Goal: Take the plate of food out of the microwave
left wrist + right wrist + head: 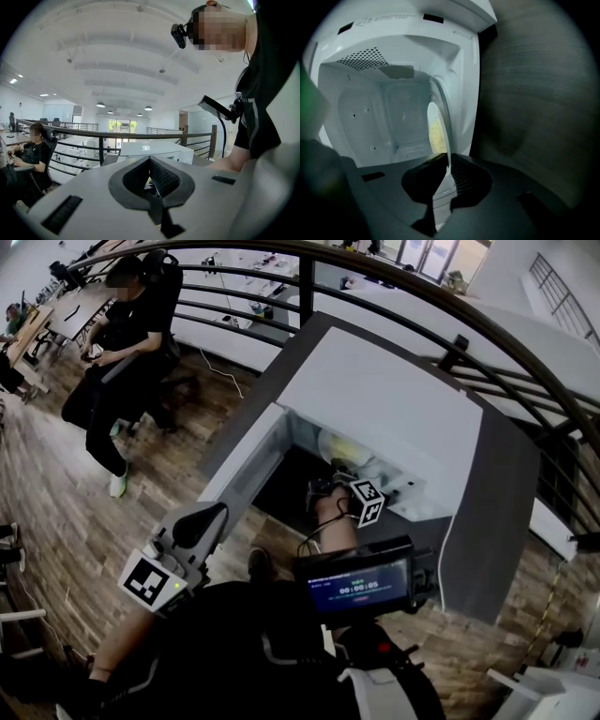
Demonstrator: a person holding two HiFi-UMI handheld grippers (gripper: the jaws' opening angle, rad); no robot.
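Observation:
A white microwave [375,399] stands on a dark table with its door [242,463] swung open. Inside lies a white plate [339,442] with yellow food. My right gripper [337,472] reaches into the cavity. In the right gripper view the picture is rolled, so the plate [437,119] shows edge-on with the food [436,136] on it, and my right gripper [447,169] is shut on its near rim. My left gripper [208,518] hangs low at the left outside the microwave. In the left gripper view my left gripper [150,161] has its pads together with nothing between them.
The dark table top [497,512] runs along a curved black railing [422,296]. A person [122,343] sits on a chair at the far left over the wooden floor [56,484]. A small lit screen [361,585] is mounted at my chest.

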